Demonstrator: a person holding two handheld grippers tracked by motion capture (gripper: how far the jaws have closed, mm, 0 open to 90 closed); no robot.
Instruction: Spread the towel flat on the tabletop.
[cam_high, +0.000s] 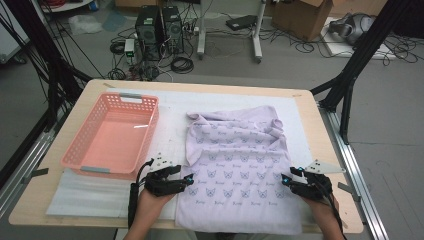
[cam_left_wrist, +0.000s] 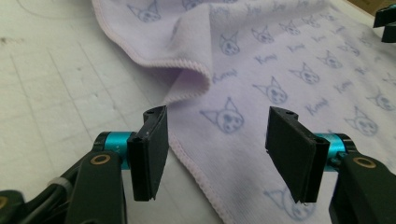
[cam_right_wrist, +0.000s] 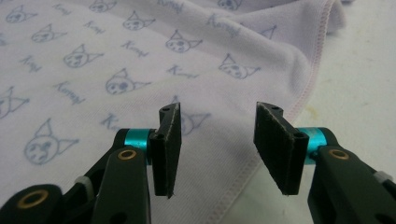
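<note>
One towel (cam_high: 239, 165), one pink basket (cam_high: 75, 150), two grippers: left gripper (cam_high: 189, 179), right gripper (cam_high: 285, 180). One table (cam_high: 330, 150), one white mat (cam_high: 170, 107). Floor: two computer towers (cam_high: 159, 27), one cardboard box (cam_high: 300, 17).

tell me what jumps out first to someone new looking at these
A lilac towel printed with cat faces lies spread over the table's middle and near right, its far edge rumpled. A pink basket sits at far left. Both tongs, left and right, are open at the towel's side edges.
</note>
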